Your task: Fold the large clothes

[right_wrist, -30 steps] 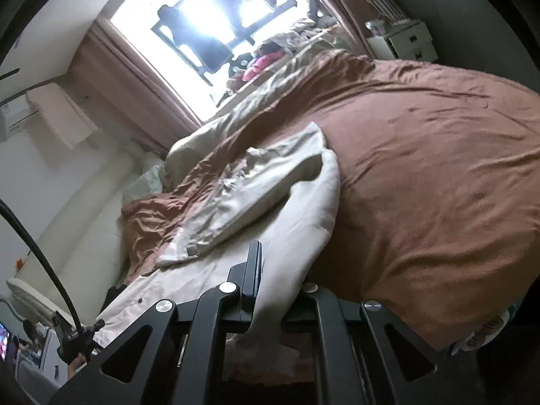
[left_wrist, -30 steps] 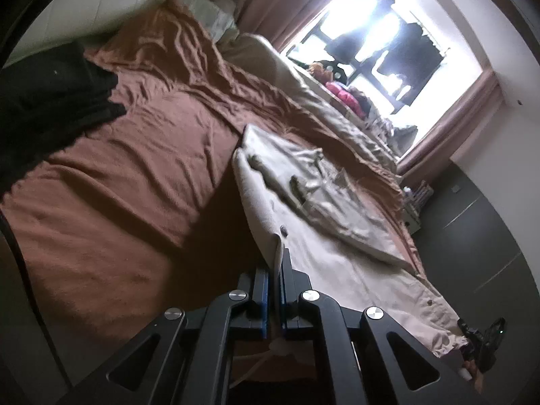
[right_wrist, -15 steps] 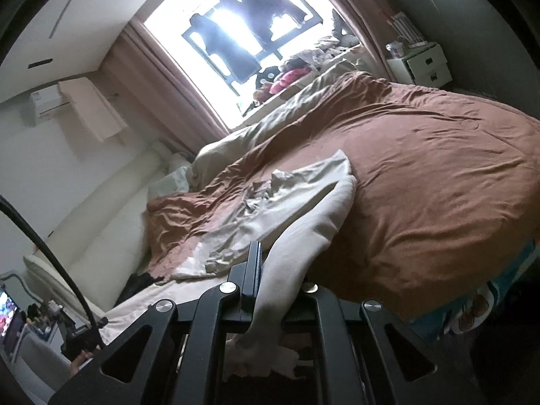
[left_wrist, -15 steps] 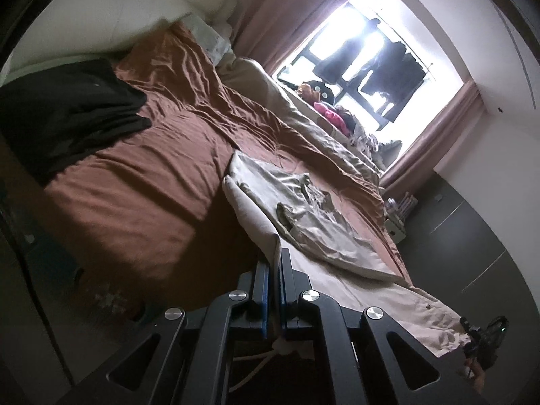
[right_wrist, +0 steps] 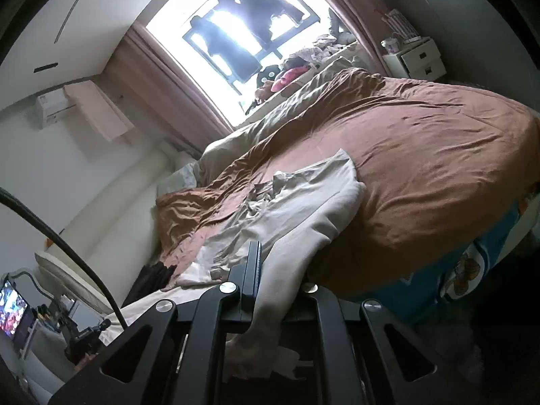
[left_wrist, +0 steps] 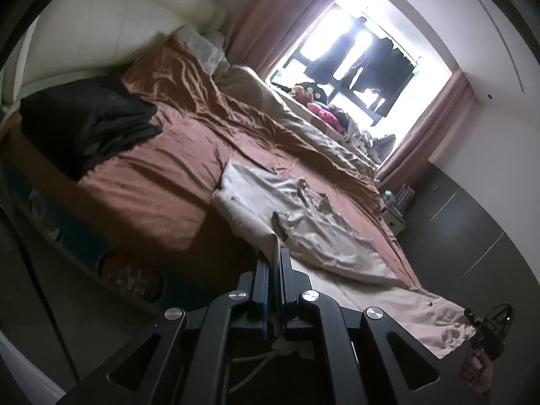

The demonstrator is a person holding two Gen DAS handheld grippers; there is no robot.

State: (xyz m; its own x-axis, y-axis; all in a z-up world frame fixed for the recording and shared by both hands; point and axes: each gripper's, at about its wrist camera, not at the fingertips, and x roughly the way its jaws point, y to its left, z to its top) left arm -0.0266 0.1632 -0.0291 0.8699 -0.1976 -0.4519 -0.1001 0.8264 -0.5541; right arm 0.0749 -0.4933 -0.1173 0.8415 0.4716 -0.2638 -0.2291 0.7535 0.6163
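The beige garment [left_wrist: 303,222] lies partly on the brown bedspread [left_wrist: 162,175], near the foot side of the bed, and one long part of it rises from the bed toward the two tools. It is already doubled on itself: a crumpled upper layer rests on a flatter lower layer. In my judgement it is held by two points of one edge so that this edge stays stretched and the cloth can be carried over or pulled straight for the next fold.

The left gripper [left_wrist: 274,263] has its tongs pressed together on a thin edge of the garment, which goes up between the blue pads. The right gripper [right_wrist: 270,270] pinches a thicker bunch of the same cloth; the bunch hangs through behind the fingers and covers one of them, so only one finger [right_wrist: 253,263] shows clearly. In the left view the other tool appears far to the right, at the end of the stretched cloth.

A dark garment [left_wrist: 91,121] lies near the headboard, well apart. Behind the bed the window [right_wrist: 243,30] is bright, with clothes hanging in it.
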